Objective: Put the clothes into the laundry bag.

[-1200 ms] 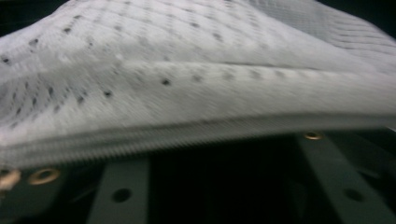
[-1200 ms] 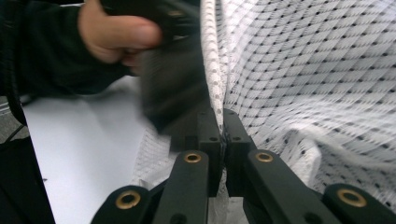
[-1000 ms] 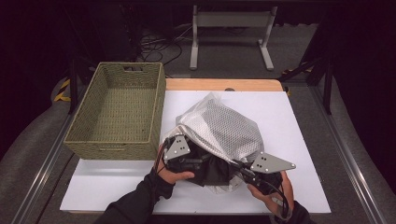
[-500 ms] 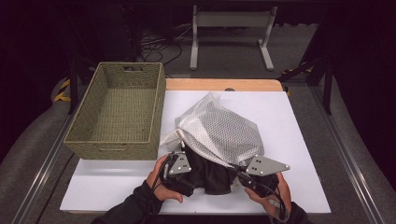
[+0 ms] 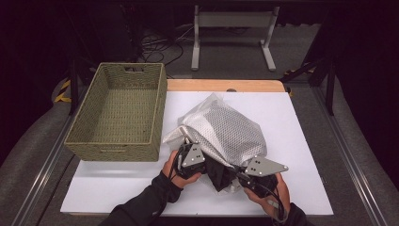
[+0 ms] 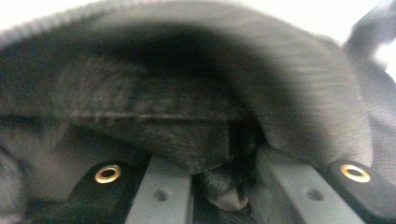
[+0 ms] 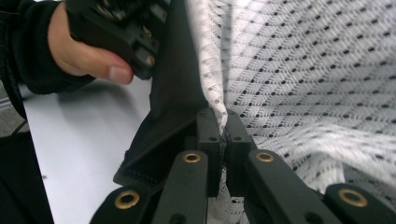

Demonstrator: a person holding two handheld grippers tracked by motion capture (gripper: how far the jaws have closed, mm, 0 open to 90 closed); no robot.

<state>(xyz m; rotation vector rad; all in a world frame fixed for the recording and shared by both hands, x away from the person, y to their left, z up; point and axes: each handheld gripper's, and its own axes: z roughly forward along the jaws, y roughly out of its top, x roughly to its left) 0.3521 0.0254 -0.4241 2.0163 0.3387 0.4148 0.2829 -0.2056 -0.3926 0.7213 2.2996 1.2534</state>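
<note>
A white mesh bag (image 5: pixel 226 132) lies in the middle of the white table (image 5: pixel 117 188), with a black garment (image 5: pixel 221 175) bunched at its near, open end. My left gripper (image 5: pixel 207 164) reaches into that opening from the left. Its jaws have just been closing, and the left gripper view has the left gripper (image 6: pixel 219 175) shut on dark fabric of the black garment (image 6: pixel 177 116). My right gripper (image 5: pixel 236 174) holds the bag's near edge. In the right gripper view the right gripper (image 7: pixel 224 125) pinches the mesh bag (image 7: pixel 303 70), with the black garment (image 7: pixel 173 102) beside the jaws.
An empty green woven basket (image 5: pixel 115 153) stands on the table's left half, close to the bag. A wooden strip (image 5: pixel 226 85) runs along the far edge. Metal rails border both sides, and a stand and cables sit on the floor behind.
My left gripper has shifted right into the bag's opening and closed on the black cloth. The right gripper has stayed in place on the mesh edge.
</note>
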